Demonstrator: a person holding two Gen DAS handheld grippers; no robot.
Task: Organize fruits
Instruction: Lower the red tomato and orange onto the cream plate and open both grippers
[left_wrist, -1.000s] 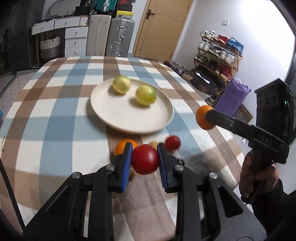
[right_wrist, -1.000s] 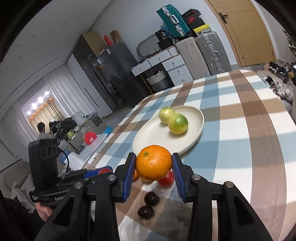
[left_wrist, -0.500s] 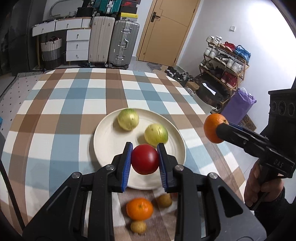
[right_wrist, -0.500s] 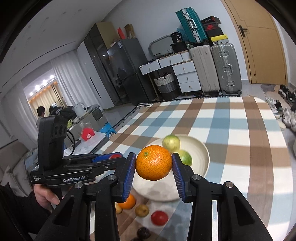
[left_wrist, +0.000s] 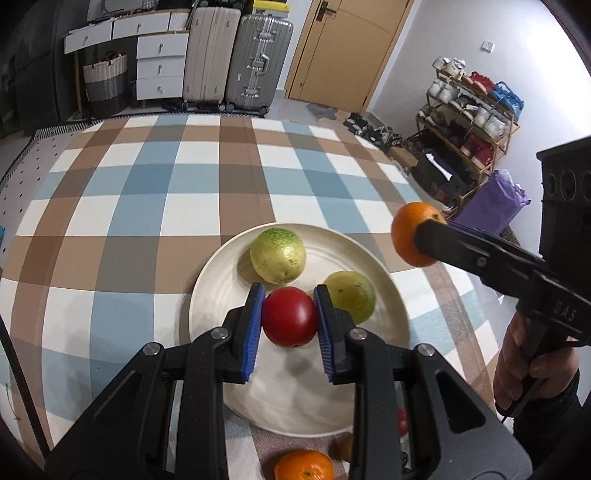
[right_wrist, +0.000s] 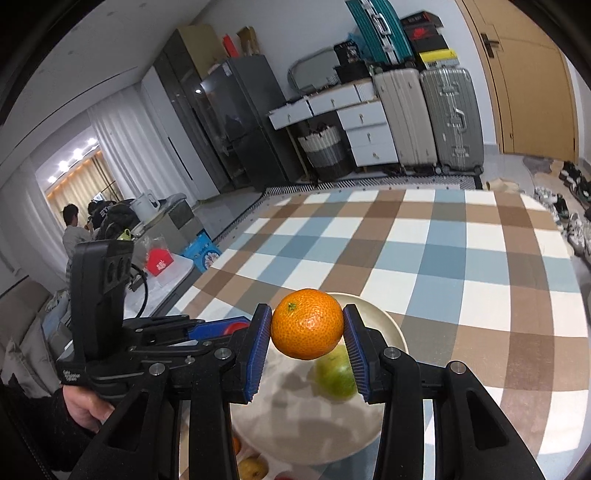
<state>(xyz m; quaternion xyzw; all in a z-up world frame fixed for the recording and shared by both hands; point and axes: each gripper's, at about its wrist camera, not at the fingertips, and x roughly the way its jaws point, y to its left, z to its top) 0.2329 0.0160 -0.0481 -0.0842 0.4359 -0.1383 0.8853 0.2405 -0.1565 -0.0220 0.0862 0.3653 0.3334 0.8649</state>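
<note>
A round red tomato-like fruit (left_wrist: 290, 317) sits pinched between the blue-padded jaws of my left gripper (left_wrist: 289, 320), held over the cream round plate (left_wrist: 207, 295). Two yellow-green round fruits (left_wrist: 277, 255) lie on that plate. My right gripper (right_wrist: 307, 338) pinches a small orange mandarin (right_wrist: 307, 328) above the plate's edge. Another mandarin (left_wrist: 303, 466) rests on the checked worktop (left_wrist: 147, 206) nearby.

Left wrist view: looks forward and steeply down, close above the plate (left_wrist: 207, 284); the right gripper (left_wrist: 415, 240) enters at 3 o'clock. Right wrist view: close, aimed leftward across the plate (right_wrist: 395, 332); the left gripper (right_wrist: 236, 326) appears at 9 o'clock. Both views share the plate and the checked tablecloth (left_wrist: 155, 206).
</note>
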